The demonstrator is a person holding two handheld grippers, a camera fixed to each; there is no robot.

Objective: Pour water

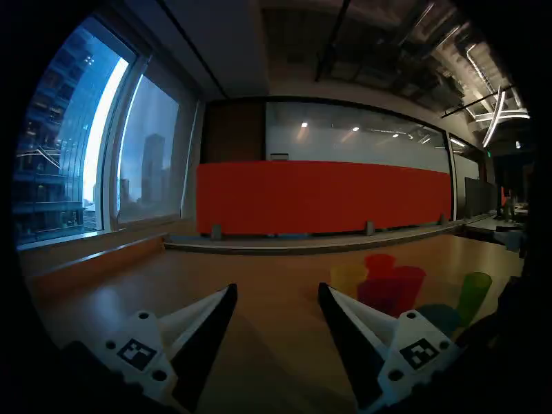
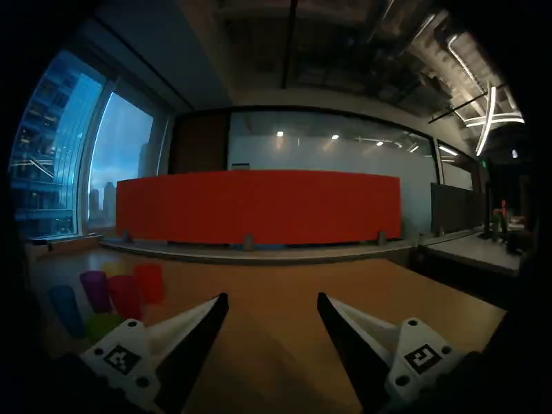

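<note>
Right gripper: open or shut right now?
Open. The right gripper has its fingers spread wide, with bare wooden table between them and nothing held.

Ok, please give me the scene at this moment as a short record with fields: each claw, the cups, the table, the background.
left claw: open, empty, over the wooden table
right claw: open, empty, over the same table
plastic cups: several colours, standing grouped on the table, apart from both claws
cup position: ahead and right of the left claw, ahead and left of the right claw
water: cannot tell
background: red divider panel, windows
</note>
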